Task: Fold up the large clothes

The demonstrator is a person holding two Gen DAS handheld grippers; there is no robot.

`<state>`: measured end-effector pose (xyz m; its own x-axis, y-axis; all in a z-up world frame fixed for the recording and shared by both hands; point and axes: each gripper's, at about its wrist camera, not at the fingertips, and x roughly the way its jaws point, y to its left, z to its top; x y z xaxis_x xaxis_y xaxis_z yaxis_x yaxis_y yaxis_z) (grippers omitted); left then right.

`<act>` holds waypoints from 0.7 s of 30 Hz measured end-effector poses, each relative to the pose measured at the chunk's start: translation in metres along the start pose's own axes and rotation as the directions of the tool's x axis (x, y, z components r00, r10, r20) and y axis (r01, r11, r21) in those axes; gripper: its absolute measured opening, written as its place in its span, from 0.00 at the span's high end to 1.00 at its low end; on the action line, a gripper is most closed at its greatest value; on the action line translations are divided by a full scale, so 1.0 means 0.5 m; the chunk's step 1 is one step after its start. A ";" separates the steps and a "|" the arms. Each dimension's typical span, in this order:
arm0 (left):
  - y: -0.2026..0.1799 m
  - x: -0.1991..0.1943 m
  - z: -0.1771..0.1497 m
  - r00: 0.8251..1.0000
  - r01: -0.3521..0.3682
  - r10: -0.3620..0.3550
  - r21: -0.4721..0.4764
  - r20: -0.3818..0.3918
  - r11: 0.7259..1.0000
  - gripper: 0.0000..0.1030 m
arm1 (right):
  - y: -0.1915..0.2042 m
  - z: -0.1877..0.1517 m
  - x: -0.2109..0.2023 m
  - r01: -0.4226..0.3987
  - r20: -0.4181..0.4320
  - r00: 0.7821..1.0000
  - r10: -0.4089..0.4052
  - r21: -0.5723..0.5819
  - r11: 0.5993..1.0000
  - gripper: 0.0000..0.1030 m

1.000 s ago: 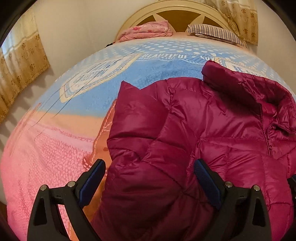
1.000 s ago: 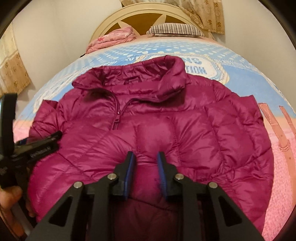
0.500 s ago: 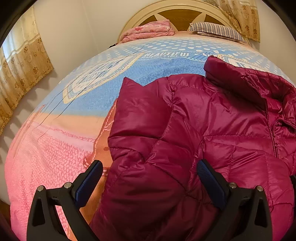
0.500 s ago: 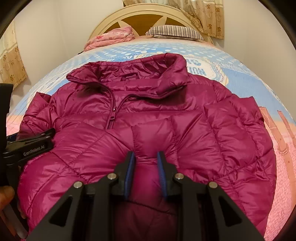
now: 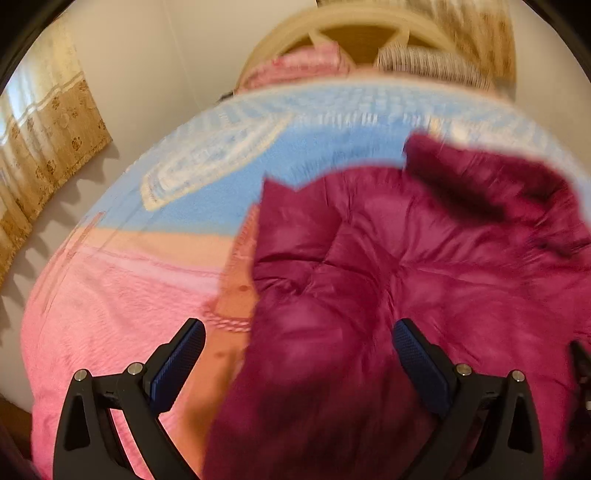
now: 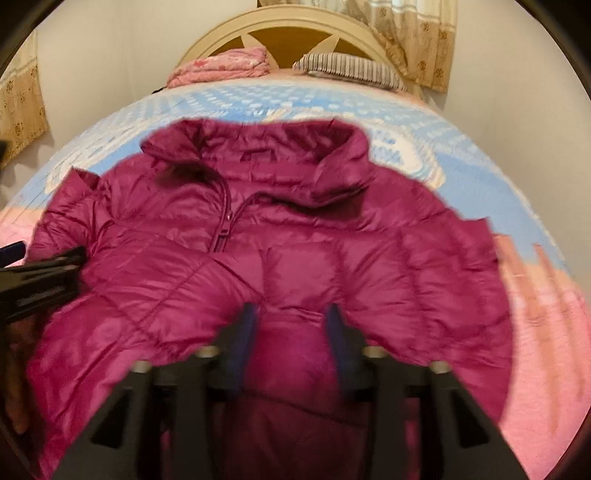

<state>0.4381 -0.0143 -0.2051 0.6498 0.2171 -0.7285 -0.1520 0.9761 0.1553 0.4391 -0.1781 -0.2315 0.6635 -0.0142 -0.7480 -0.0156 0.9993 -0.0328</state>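
Where the blue, orange and pink bedspread (image 6: 461,147) covers the bed, a magenta quilted down jacket (image 6: 277,258), front up, zip (image 6: 223,232) partly done, stand collar (image 6: 266,147) toward the cream headboard (image 6: 284,26). Near sleeve folded across the chest, a puffed fold of it between the right gripper (image 6: 290,328) fingers. Jaws opening, blue pads (image 6: 247,332) just beside the fabric on either side; blurred, contact hard to judge, apparently no longer pinching. Left gripper (image 5: 299,350) over the jacket's left edge, jaws spread wide, gripping nothing, one blue pad above the bedspread (image 5: 122,302), the other above the jacket (image 5: 424,266). Same gripper at the left border of the right wrist view (image 6: 40,273), close to the jacket's shoulder. By the headboard, folded pink bedding (image 6: 221,66) beside a striped pillow (image 6: 351,68). Patterned beige curtains (image 5: 44,133) along the wall. Left wrist view heavily motion-blurred.
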 end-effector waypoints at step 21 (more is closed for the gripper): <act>0.027 0.035 -0.080 0.997 -0.068 0.071 0.081 -0.030 0.994 0.01 | 0.014 -0.091 -0.026 -0.021 0.007 1.000 0.021 -0.055 0.998 0.40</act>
<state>0.4175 0.0021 -0.2423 0.6149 0.2852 -0.7352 -0.1348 0.9566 0.2584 0.3963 -0.1723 -0.2519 0.6680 0.0071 -0.7441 -0.0705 0.9961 -0.0538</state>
